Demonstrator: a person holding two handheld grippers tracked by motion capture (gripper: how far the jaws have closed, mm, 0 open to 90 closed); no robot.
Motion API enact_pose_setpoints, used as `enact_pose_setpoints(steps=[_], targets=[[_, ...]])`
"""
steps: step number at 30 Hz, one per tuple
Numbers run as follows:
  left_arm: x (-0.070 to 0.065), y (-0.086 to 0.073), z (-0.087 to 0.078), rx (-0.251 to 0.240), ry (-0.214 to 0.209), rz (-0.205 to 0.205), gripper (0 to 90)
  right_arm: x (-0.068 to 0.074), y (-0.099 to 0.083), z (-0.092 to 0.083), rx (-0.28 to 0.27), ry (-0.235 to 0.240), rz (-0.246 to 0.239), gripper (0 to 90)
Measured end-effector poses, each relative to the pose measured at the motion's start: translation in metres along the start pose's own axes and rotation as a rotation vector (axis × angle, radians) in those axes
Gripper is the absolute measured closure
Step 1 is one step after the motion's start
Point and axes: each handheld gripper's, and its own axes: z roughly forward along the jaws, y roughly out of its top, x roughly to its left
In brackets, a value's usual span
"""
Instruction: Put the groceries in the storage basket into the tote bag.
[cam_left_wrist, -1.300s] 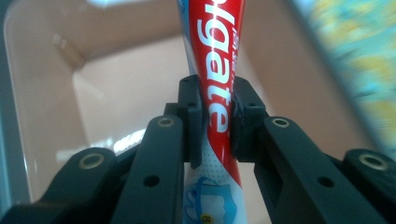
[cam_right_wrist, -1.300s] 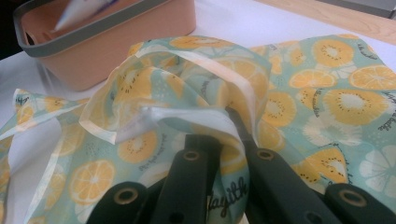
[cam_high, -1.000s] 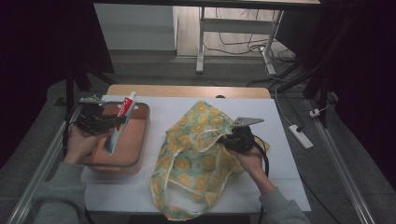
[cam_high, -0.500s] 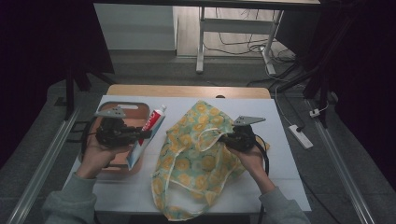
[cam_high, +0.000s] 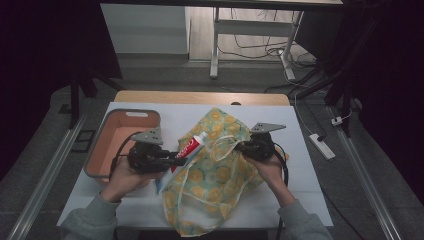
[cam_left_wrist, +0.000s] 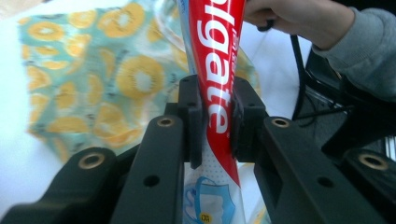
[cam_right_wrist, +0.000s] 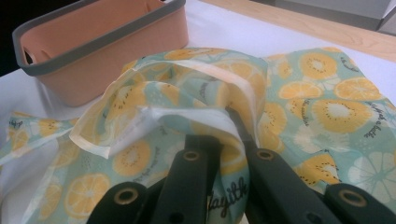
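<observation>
A red and white toothpaste tube (cam_high: 189, 148) (cam_left_wrist: 215, 74) is clamped between the jaws of my left gripper (cam_high: 172, 159) (cam_left_wrist: 214, 122), its cap end over the left edge of a lemon-print cloth bag (cam_high: 215, 175) (cam_left_wrist: 93, 88). The bag lies in the middle of the white table. My right gripper (cam_high: 245, 147) (cam_right_wrist: 227, 140) is shut on the bag's upper rim, lifting that edge so the mouth (cam_right_wrist: 154, 116) gapes toward the tube. The bag's loose handles trail toward the table's front edge.
An orange tray with a grey rim (cam_high: 102, 150) (cam_right_wrist: 93, 42) stands at the left of the white tabletop (cam_high: 310, 190). A white power strip (cam_high: 321, 146) lies on the floor to the right. A table's legs and cables stand beyond the far edge.
My left gripper has carried the toothpaste tube rightward from above the orange tray to the bag's left edge. The right gripper has stayed put, holding the bag's rim.
</observation>
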Motion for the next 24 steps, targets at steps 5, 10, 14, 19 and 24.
enact_pose_setpoints(steps=[5, 10, 14, 19, 24], targets=[[-0.012, -0.001, 0.025, 0.079, -0.030, 0.035, 76.5, 0.000, 0.001, -0.002, -0.010, 0.001, 0.003, 88.1], [-0.021, -0.004, 0.041, 0.139, -0.028, 0.043, 76.5, 0.000, 0.002, -0.004, -0.019, 0.007, 0.006, 88.1], [-0.025, -0.007, 0.054, 0.211, 0.005, 0.044, 76.5, 0.001, 0.004, -0.006, -0.029, 0.010, 0.007, 88.1], [-0.028, -0.011, 0.064, 0.278, -0.004, 0.065, 76.5, 0.002, 0.006, -0.009, -0.043, 0.018, 0.010, 88.1], [-0.023, 0.001, 0.081, 0.325, 0.038, 0.036, 76.4, 0.008, 0.008, -0.010, -0.057, 0.029, 0.001, 88.1]])
